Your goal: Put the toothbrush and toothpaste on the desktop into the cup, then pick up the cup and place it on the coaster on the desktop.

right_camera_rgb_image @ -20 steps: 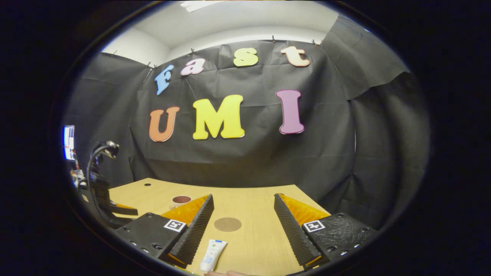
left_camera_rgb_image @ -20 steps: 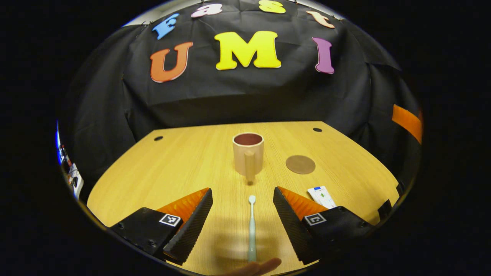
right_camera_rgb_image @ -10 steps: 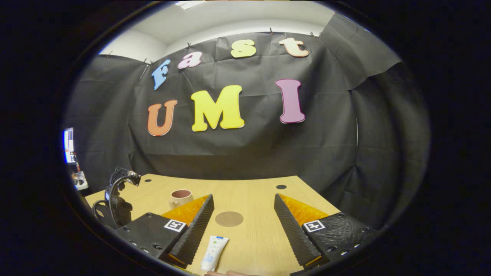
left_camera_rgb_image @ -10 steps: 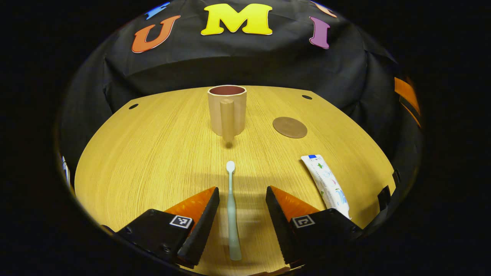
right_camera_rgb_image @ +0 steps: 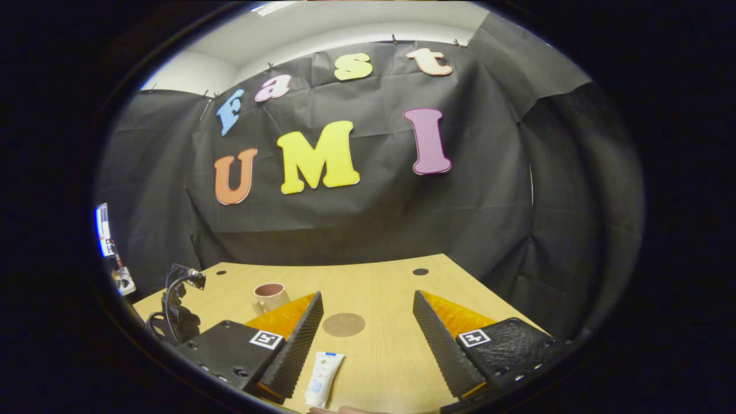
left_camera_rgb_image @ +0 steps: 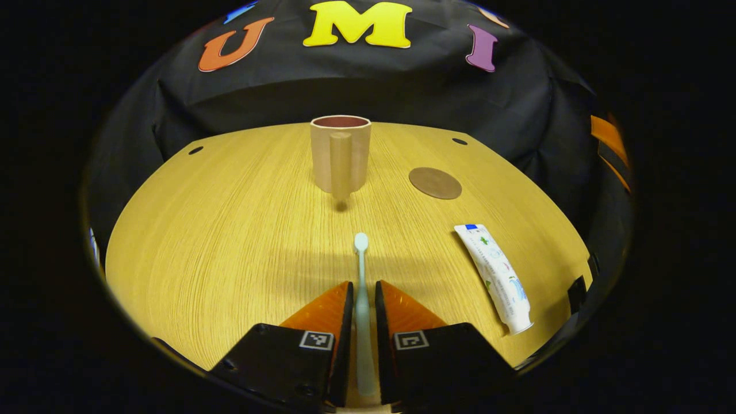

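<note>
A pale green toothbrush (left_camera_rgb_image: 361, 270) lies on the wooden desktop (left_camera_rgb_image: 230, 230), head pointing at the beige cup (left_camera_rgb_image: 340, 153). My left gripper (left_camera_rgb_image: 363, 296) is shut on the toothbrush handle, both fingers pressing its sides. The cup stands upright at the back, handle toward me, beside a round brown coaster (left_camera_rgb_image: 435, 183). A white toothpaste tube (left_camera_rgb_image: 495, 277) lies flat at the right. In the right gripper view my right gripper (right_camera_rgb_image: 365, 307) is open above the table, with the toothpaste tube (right_camera_rgb_image: 324, 371) near its left finger, the coaster (right_camera_rgb_image: 344, 324) ahead and the cup (right_camera_rgb_image: 269, 296) to the left.
Small dark holes (left_camera_rgb_image: 195, 150) mark the desktop's back corners. The other gripper with its cable (right_camera_rgb_image: 175, 310) shows at the left of the right gripper view. Black cloth hangs right behind the desk's far edge.
My left gripper's fingers have come together from wide open onto the toothbrush handle. The right gripper has hardly moved, drifting slightly with the view.
</note>
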`<state>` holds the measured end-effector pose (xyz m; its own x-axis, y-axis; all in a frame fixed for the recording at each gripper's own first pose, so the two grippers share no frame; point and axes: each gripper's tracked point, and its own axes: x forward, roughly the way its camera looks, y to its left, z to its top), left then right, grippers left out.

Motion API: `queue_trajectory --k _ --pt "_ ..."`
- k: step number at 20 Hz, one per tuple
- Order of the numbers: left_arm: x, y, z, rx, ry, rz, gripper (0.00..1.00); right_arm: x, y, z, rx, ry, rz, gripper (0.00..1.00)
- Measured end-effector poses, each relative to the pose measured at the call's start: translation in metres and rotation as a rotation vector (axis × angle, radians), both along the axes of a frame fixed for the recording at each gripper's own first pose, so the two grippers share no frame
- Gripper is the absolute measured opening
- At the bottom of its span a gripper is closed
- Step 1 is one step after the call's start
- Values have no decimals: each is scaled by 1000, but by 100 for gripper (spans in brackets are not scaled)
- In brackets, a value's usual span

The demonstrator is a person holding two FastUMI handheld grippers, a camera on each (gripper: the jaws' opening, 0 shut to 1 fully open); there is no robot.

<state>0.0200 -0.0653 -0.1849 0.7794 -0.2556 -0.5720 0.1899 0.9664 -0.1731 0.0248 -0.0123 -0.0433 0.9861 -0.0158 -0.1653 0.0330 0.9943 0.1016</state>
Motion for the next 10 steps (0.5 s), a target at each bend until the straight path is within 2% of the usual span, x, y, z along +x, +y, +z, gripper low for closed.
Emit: queue_trajectory --k 1,3,6,10 --pt "0 0 1 9 -3 -2 15 -1 1 -2 -1 4 2 95" --pt "2 1 1 3 -14 3 11 0 4 -5 1 16 13 95" --pt "8 11 10 20 -58 49 10 3 10 -13 9 42 28 95" --pt "8 27 47 32 -181 118 10 8 19 -29 24 90 40 95"
